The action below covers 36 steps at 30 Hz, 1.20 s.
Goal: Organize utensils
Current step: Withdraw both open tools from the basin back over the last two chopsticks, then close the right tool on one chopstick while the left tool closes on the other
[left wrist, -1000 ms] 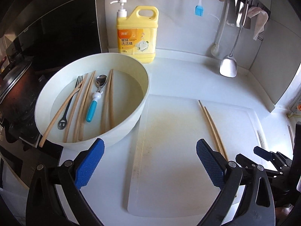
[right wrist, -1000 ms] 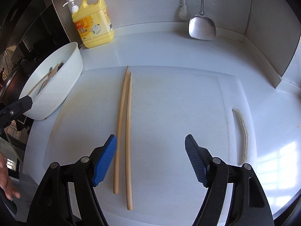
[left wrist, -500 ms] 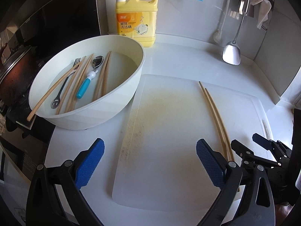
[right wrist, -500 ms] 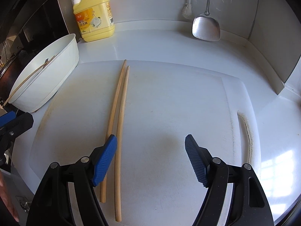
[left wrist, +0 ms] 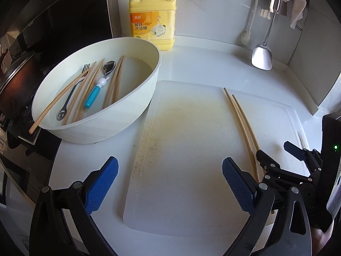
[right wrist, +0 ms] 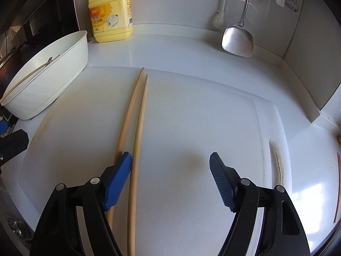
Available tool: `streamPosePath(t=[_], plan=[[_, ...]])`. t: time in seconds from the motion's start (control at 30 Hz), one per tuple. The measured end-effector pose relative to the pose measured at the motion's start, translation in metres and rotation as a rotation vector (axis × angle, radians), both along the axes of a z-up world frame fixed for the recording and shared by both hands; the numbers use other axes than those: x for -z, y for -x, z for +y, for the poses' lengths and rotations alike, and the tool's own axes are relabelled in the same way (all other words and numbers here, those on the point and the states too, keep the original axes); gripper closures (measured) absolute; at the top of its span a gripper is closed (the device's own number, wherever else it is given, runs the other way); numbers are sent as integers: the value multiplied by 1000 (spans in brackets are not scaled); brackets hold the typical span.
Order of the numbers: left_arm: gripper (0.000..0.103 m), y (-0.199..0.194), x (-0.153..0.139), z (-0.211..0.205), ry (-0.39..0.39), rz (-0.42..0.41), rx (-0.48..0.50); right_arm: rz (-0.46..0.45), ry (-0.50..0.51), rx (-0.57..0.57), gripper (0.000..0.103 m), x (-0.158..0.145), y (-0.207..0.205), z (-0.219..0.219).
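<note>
Right gripper is held wide open over the cutting board, nothing gripped; the chopstick pair is seen by its left pad, one stick inside the gap, one under the pad. Left gripper is also spread open and empty, board edge beneath it. Ahead-left of it, the white bowl is loaded with more chopsticks, a fork and a blue-handled spoon; the detergent bottle is set beyond.

Right tongs hide one chopstick's lower end.
</note>
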<state>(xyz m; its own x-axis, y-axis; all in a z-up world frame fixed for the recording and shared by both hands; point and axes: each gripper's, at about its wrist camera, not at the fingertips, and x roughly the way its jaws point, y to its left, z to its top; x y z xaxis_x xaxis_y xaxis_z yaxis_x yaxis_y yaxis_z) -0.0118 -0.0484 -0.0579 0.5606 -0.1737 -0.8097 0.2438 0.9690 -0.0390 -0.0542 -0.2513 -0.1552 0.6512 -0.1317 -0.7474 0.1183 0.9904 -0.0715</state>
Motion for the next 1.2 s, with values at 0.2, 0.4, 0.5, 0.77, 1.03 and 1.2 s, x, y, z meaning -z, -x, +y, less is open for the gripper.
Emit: streamPosePath(t=[0.2,0.4,0.5,0.77,1.03,1.2], plan=[[7,-1,4,-12,16,8,18,-19,-17,40,32,2,2,-27],[7,-4,12,-37,31,21,25,-18,-28,7,32,4,0,-49],[7,-6,17,-48,53,42,4,-10,-15,-24,32,3,-4,-58],[7,-8,31,-78,50,47,-20,0,39,-92,32,-1,-18,-78],[7,-14,49,-90,31,65,-62,13,64,-185,26,-2,-25,-84],[7,-13,56,-98,-3,54,-67,38,26,-203,19,-1,-32,-92]])
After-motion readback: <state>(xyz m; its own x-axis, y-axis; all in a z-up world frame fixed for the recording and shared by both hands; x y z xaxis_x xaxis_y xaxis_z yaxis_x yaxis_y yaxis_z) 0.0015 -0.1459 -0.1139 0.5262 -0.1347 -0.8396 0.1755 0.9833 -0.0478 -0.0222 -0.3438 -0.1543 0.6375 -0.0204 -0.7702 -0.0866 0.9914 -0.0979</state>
